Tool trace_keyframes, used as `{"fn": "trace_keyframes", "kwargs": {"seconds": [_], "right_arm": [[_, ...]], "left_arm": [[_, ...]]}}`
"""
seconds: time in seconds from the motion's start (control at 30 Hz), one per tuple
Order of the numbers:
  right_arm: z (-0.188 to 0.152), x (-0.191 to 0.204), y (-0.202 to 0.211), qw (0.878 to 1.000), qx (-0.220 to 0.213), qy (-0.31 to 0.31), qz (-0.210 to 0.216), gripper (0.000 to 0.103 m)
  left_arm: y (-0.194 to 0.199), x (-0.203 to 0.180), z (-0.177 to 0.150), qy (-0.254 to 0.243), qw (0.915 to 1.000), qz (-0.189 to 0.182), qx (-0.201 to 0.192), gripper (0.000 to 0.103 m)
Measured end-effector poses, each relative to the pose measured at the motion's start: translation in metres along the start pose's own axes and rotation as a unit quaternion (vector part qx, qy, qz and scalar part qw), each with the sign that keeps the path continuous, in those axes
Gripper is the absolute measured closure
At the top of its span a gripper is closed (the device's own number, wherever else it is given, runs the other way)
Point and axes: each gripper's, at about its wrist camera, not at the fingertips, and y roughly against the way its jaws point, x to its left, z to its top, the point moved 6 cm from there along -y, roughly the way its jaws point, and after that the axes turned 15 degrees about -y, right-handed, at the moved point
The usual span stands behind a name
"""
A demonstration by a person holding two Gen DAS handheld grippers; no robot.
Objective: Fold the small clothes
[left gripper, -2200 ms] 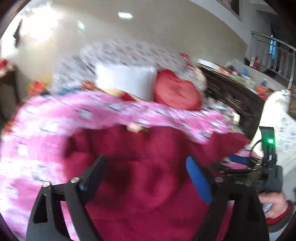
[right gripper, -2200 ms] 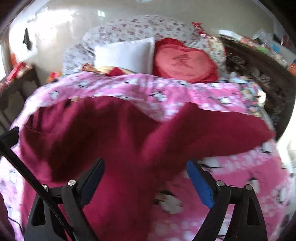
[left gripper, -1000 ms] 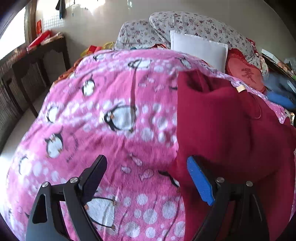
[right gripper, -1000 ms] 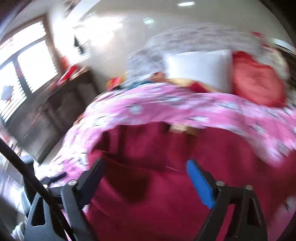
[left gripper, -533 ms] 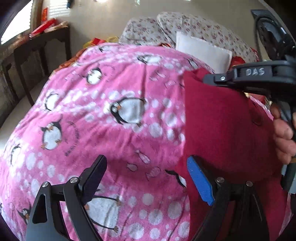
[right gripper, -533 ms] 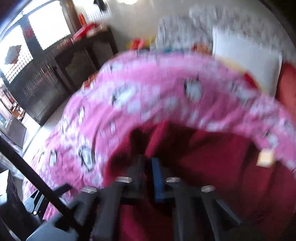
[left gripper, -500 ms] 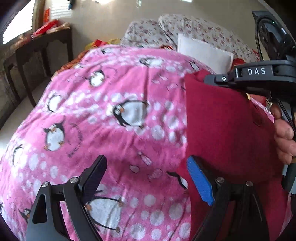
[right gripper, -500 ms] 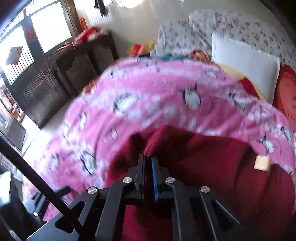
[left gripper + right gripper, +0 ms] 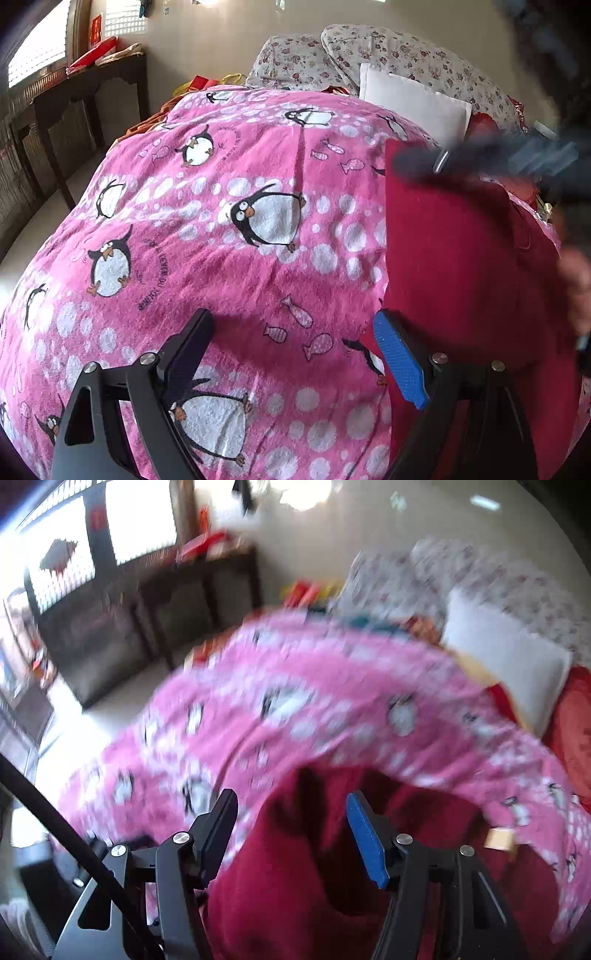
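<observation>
A dark red garment (image 9: 465, 258) lies on the pink penguin blanket (image 9: 229, 229), at the right of the left wrist view, its left edge folded straight. My left gripper (image 9: 291, 354) is open and empty, low over the blanket beside the garment's near left corner. My right gripper (image 9: 291, 834) is open over the garment (image 9: 332, 886) near its far corner, holding nothing. It shows blurred in the left wrist view (image 9: 480, 158) above the garment's far edge, with the hand behind it.
A white pillow (image 9: 413, 99), floral cushions (image 9: 388, 55) and a red cushion (image 9: 576, 723) lie at the head of the bed. A dark wooden side table (image 9: 74, 99) stands left of the bed by the window.
My right gripper was shut on the garment's far corner half a second ago; it has opened and let go, and is moving. The left gripper has stayed open in place.
</observation>
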Motion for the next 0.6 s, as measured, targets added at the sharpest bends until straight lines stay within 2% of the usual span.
{"fn": "trace_keyframes", "kwargs": {"seconds": [0.03, 0.07, 0.13, 0.2, 0.33, 0.37, 0.43, 0.5, 0.53, 0.57, 0.6], "right_arm": [[-0.004, -0.003, -0.01, 1.0, 0.012, -0.001, -0.011, 0.082], [-0.005, -0.004, -0.013, 1.0, 0.012, -0.008, -0.01, 0.097], [0.001, 0.001, -0.002, 0.999, -0.023, -0.018, 0.024, 0.099], [0.012, 0.014, 0.01, 0.997, -0.068, -0.01, 0.037, 0.099], [0.026, 0.022, -0.018, 0.996, -0.073, -0.039, 0.041, 0.098], [0.024, 0.02, -0.028, 0.995, -0.067, -0.053, 0.043, 0.095], [0.013, 0.01, -0.03, 0.992, -0.057, -0.087, 0.069, 0.08], [0.002, -0.003, -0.006, 0.987, -0.058, -0.115, 0.094, 0.049], [-0.004, -0.011, 0.009, 0.986, -0.066, -0.119, 0.091, 0.043], [-0.016, -0.029, 0.038, 0.987, -0.089, -0.115, 0.071, 0.036], [-0.025, -0.046, 0.06, 0.987, -0.108, -0.115, 0.042, 0.035]], "left_arm": [[0.002, 0.002, 0.0, 0.003, 1.0, 0.002, -0.002, 0.015], [0.004, 0.005, 0.0, 0.007, 1.0, 0.004, -0.004, 0.015], [0.007, 0.012, 0.001, 0.02, 0.9997, 0.011, -0.013, 0.015], [0.009, 0.017, 0.002, 0.029, 0.9993, 0.016, -0.017, 0.015], [0.012, 0.022, 0.004, 0.032, 0.9986, 0.034, -0.025, 0.015], [0.012, 0.021, 0.003, 0.029, 0.9986, 0.036, -0.024, 0.015], [0.013, 0.021, 0.003, 0.027, 0.9986, 0.037, -0.027, 0.015], [0.014, 0.019, 0.003, 0.023, 0.9986, 0.037, -0.029, 0.015], [0.015, 0.018, 0.003, 0.02, 0.9987, 0.036, -0.03, 0.015], [0.017, 0.017, 0.004, 0.017, 0.9987, 0.036, -0.032, 0.015], [0.02, 0.016, 0.004, 0.015, 0.9985, 0.037, -0.037, 0.015]]}}
